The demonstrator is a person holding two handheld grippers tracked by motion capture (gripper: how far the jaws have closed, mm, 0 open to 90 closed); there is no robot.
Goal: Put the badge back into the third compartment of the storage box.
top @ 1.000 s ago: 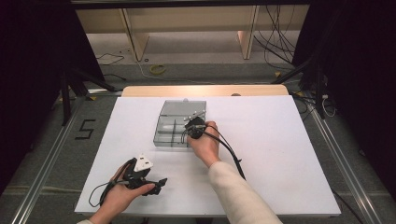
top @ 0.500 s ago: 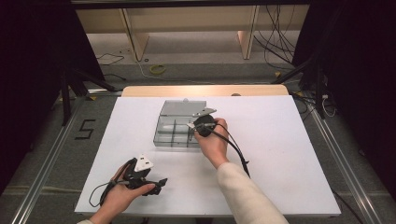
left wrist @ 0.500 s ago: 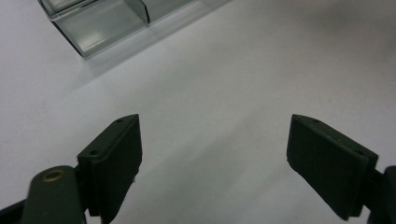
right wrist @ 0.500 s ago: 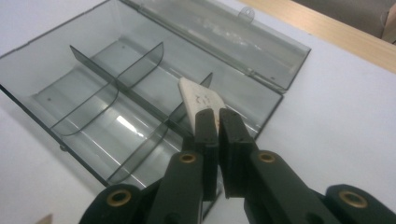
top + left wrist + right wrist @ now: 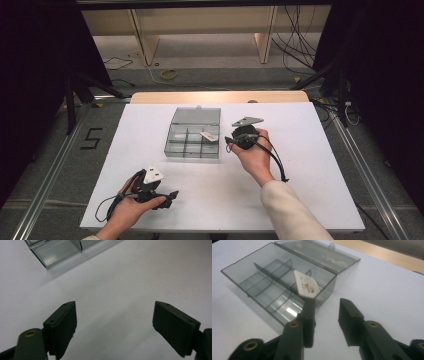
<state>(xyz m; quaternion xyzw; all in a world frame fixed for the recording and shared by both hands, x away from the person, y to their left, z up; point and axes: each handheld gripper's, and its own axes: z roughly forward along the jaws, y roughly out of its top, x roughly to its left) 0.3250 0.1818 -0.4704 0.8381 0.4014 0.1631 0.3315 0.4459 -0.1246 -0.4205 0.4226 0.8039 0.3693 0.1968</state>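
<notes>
One small white printed card is leaning tilted inside the clear grey plastic compartment box with its lid folded back, seemingly just dropped. The right hand-held gripper, jaws having just been opening and empty, is hovering beside the box. The left hand-held gripper is resting wide open nearer the table's front edge.
</notes>
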